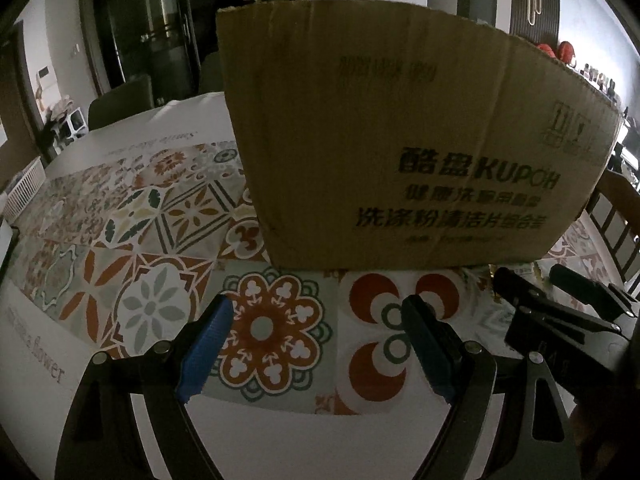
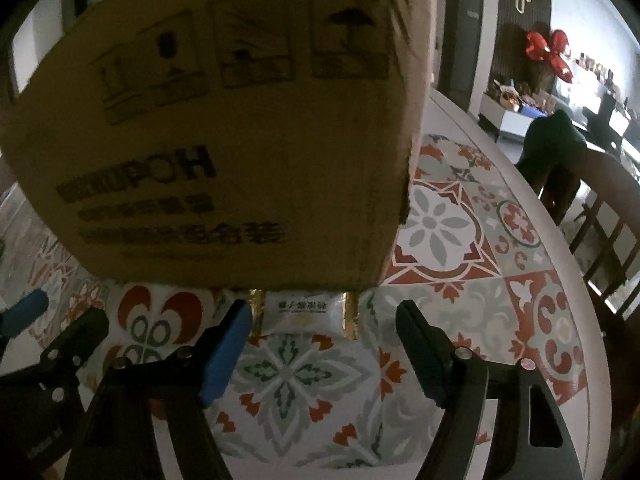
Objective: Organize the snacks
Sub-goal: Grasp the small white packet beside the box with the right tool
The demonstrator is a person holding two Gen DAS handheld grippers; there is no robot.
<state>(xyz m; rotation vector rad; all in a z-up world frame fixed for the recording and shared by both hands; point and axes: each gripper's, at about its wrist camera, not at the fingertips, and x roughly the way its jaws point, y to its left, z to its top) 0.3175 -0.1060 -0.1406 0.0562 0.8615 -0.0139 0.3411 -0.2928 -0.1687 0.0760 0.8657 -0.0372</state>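
A brown cardboard box printed with dark lettering and handling symbols is seen standing on a counter covered by a cloth of patterned tiles in red, grey and green. In the left wrist view the left claw is held above the cloth just in front of the box, its blue-padded fingers spread wide with nothing between them; only the flower motif of the cloth is framed there. At the right edge of that view the right claw is seen beside it, near the box's lower right corner. In the right wrist view the same box fills the upper left, and a small white snack packet with gold crimped ends and dark print is seen lying flat on the cloth, just beside the foot of the box, near its right corner. The right claw is pointed at this packet with its fingers apart, one on either side of the packet's near edge, and no pad is seen pressing on it. The left claw shows at the left edge of this view. A wooden chair is seen past the counter's rounded rim, and red balloons are visible in the dim room behind.
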